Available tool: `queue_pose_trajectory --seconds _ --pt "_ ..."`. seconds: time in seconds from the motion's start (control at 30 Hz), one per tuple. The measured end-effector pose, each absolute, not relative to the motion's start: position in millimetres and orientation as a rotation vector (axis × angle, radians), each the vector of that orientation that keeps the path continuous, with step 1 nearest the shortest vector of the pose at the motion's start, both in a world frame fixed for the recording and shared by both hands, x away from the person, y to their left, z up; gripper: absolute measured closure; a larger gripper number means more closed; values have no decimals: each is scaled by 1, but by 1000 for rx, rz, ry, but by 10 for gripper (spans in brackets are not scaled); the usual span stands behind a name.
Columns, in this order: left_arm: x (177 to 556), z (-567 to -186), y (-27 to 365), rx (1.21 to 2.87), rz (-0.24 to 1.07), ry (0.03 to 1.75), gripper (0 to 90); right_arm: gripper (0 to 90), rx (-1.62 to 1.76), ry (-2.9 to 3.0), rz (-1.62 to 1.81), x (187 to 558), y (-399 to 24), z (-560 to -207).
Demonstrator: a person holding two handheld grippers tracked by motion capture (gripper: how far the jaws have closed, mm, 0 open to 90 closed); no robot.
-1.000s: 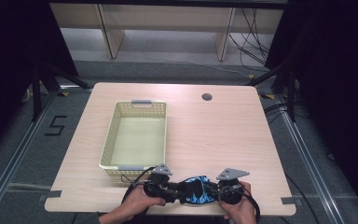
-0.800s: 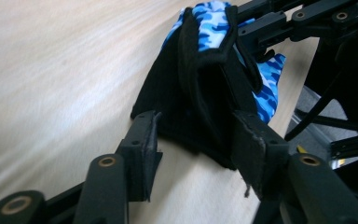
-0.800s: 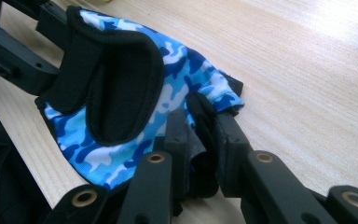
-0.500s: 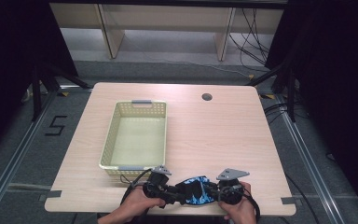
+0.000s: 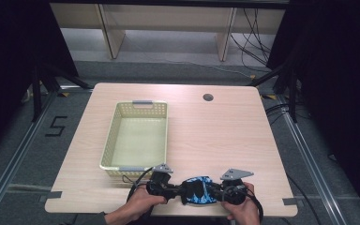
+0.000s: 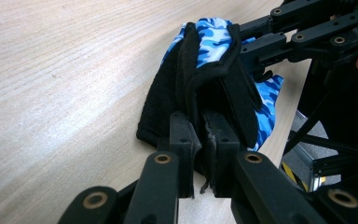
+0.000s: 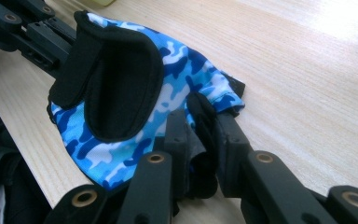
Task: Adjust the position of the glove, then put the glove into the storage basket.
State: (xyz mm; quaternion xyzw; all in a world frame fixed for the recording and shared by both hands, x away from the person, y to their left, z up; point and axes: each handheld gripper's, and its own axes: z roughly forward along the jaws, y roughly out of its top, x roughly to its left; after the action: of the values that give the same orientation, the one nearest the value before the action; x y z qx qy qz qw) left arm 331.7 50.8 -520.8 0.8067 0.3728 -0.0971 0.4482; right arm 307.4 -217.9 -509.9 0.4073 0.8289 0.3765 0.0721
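we see that the left gripper (image 6: 204,140) has just been closing its jaws, and in the left gripper view they now pinch a black edge of the blue, white and black camouflage-patterned fabric glove (image 5: 198,190) between their pads. the right gripper (image 7: 200,135) is clamped on the opposite end of the glove, its jaws squeezing a fold of black and blue cloth, as the right gripper view shows. so the glove is now gripped from both sides.

we judge that this second grip completes the pickup stage: with both ends secured, the glove can be lifted or stretched and carried as one piece, most likely toward the pale yellow-green plastic mesh basket (image 5: 136,108).

in the high view the glove sits at the near edge of the light wooden table (image 5: 225,131), stretched between the two grippers, the left gripper (image 5: 174,189) at its left end and the right gripper (image 5: 217,191) at its right end. the person's left hand (image 5: 138,205) and right hand (image 5: 243,206) hold the gripper bodies just behind. the basket stands just beyond the left gripper, close to it but apart from the glove. whether the glove rests on the table or hangs slightly above it we cannot tell.
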Motion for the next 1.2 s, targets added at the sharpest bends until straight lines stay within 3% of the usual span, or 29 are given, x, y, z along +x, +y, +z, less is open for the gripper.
queue_pose_trajectory --seconds 0.6,1.2 --pt "326 -501 52 1951 -142 860 859 804 1252 2398 1294 302 -223 -496" --pt "316 -455 89 1893 -106 800 856 807 1172 2338 1478 283 -202 -445"
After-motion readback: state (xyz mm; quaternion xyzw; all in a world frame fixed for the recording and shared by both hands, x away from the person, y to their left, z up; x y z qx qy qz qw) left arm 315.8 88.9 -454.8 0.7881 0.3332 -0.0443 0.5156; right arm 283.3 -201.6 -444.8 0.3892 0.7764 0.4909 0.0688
